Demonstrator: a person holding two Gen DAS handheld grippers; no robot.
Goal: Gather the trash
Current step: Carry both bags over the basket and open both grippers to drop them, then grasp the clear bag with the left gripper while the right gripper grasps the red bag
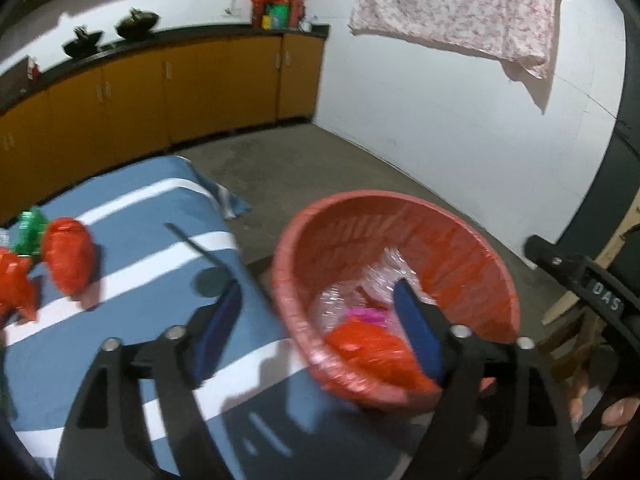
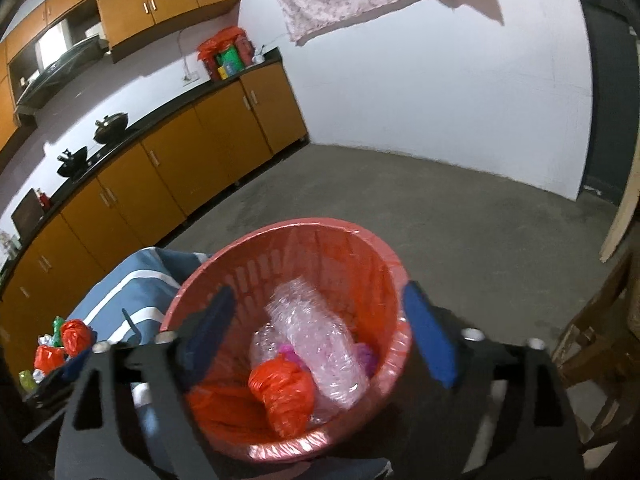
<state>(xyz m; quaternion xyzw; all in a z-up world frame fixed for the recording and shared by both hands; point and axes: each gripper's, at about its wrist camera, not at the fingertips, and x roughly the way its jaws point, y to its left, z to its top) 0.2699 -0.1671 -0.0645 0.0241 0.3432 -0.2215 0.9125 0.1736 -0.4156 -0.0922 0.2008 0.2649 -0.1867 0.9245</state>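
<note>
Right gripper (image 2: 316, 336): jaws spread wide, nothing between the pads, poised directly above the red basket (image 2: 384, 256). Left gripper (image 1: 320, 328): also spread and empty, straddling the basket's near-left rim, its right finger over the basket interior, its left finger over the striped blue cloth (image 1: 132, 208). No earlier picture to compare with; both claws simply read as open and unloaded. Basket contents: a knotted orange bag (image 2: 282, 396) lying at the front, a crumpled clear plastic wrap (image 2: 316, 340) across the middle, and a scrap of pink beneath it. Basket stands at the right edge of the cloth-covered surface, with grey floor beyond. Remaining trash: an orange bag (image 1: 68, 260) on the cloth well to the left of the basket, a second orange bundle (image 1: 14, 284) beside it at the picture's edge, and a green wrapper (image 1: 29, 232) just behind them; the right wrist view shows the same cluster small and far left. Judgement: the deposit step looks finished, with the collection partly done and several pieces outstanding. Next move calls for swinging one gripper left, clear of the basket rim, descending onto the nearest orange bag with the jaws kept wide, and closing on its bulk rather than a loose fold, since thin plastic may slip.
</note>
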